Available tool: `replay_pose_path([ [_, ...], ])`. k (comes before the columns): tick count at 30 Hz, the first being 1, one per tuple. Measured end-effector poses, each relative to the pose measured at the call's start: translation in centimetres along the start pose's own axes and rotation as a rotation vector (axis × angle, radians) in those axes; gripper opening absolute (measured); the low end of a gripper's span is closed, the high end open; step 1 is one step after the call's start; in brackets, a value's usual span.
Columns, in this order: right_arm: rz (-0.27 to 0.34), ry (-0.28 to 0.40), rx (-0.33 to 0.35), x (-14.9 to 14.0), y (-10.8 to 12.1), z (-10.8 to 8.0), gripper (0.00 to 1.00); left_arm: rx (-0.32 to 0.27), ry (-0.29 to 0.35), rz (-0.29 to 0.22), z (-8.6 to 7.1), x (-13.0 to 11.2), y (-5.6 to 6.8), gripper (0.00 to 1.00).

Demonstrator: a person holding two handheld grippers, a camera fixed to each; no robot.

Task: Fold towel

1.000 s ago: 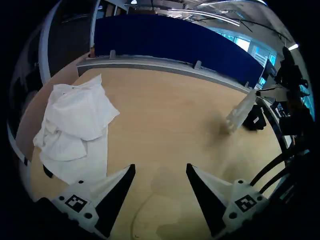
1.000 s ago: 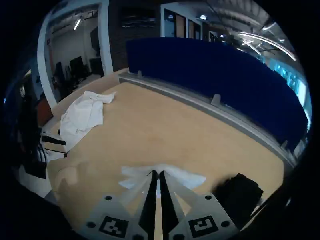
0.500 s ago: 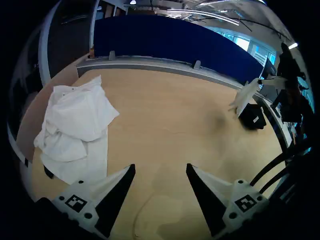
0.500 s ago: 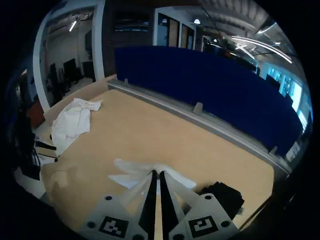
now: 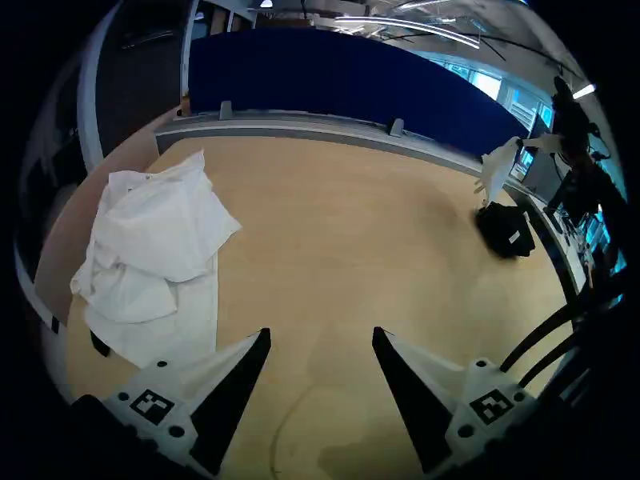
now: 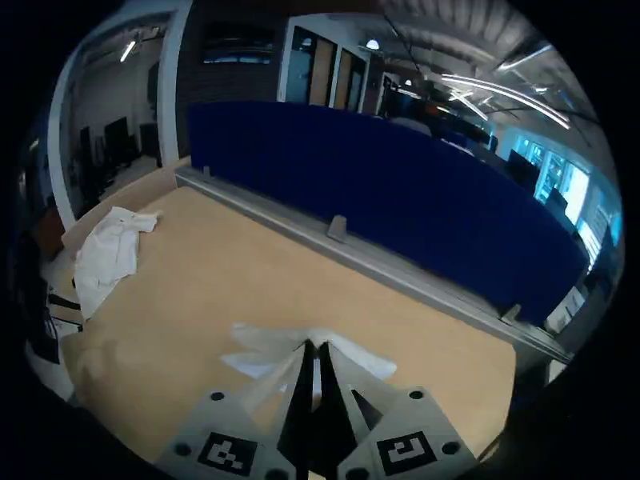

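The right gripper is pinched tight on a white towel, which fans out to either side of its closed fingers. From the left gripper view, that towel hangs in the air at the far right edge of the tabletop, above a black thing lying there. The left gripper has its fingers spread wide and holds nothing, hovering over bare wood, with a pile of white cloth just to its left.

I'd say this is the fetching step: one towel picked up, not yet laid out. Next it needs to come to the open middle of the tabletop and be spread flat, probably with the left gripper taking a second corner.

Compared with a second ago, the towel has gone from trailing on the wood to hanging clear, and the right gripper has climbed. The left gripper has barely stirred.
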State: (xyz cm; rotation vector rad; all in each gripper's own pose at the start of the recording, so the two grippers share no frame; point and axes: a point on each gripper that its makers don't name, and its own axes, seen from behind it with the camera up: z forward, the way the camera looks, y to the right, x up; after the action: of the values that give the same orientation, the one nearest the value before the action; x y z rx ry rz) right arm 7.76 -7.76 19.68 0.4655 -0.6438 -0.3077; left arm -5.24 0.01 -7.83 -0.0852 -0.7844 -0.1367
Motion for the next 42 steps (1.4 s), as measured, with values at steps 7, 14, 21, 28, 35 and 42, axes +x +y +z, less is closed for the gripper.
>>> replay_pose_path([
  [7, 0.018, -0.017, -0.035, 0.5, 3.9, 0.8, 0.05, 0.004, -0.004, 0.002, -0.1, -0.1, 0.2, 0.94],
  [14, 0.041, -0.027, -0.070, 0.7, 6.9, 1.7, 0.05, 0.006, -0.012, 0.004, -0.2, -0.4, 0.4, 0.94],
  [21, 0.059, -0.045, -0.087, -0.3, 8.3, 2.0, 0.05, 0.010, -0.015, 0.006, -0.2, -0.6, 0.5, 0.94],
  [28, 0.068, -0.092, -0.102, -4.1, 8.5, 0.2, 0.05, 0.007, -0.016, 0.005, -0.1, -0.5, 0.8, 0.94],
  [35, 0.147, -0.120, -0.127, -10.2, 8.4, -3.0, 0.05, -0.006, -0.018, 0.016, -0.1, -0.3, 1.4, 0.94],
  [42, 0.263, -0.150, -0.163, -16.7, 8.2, -5.1, 0.05, -0.015, -0.021, 0.034, 0.1, -0.1, 2.0, 0.95],
])
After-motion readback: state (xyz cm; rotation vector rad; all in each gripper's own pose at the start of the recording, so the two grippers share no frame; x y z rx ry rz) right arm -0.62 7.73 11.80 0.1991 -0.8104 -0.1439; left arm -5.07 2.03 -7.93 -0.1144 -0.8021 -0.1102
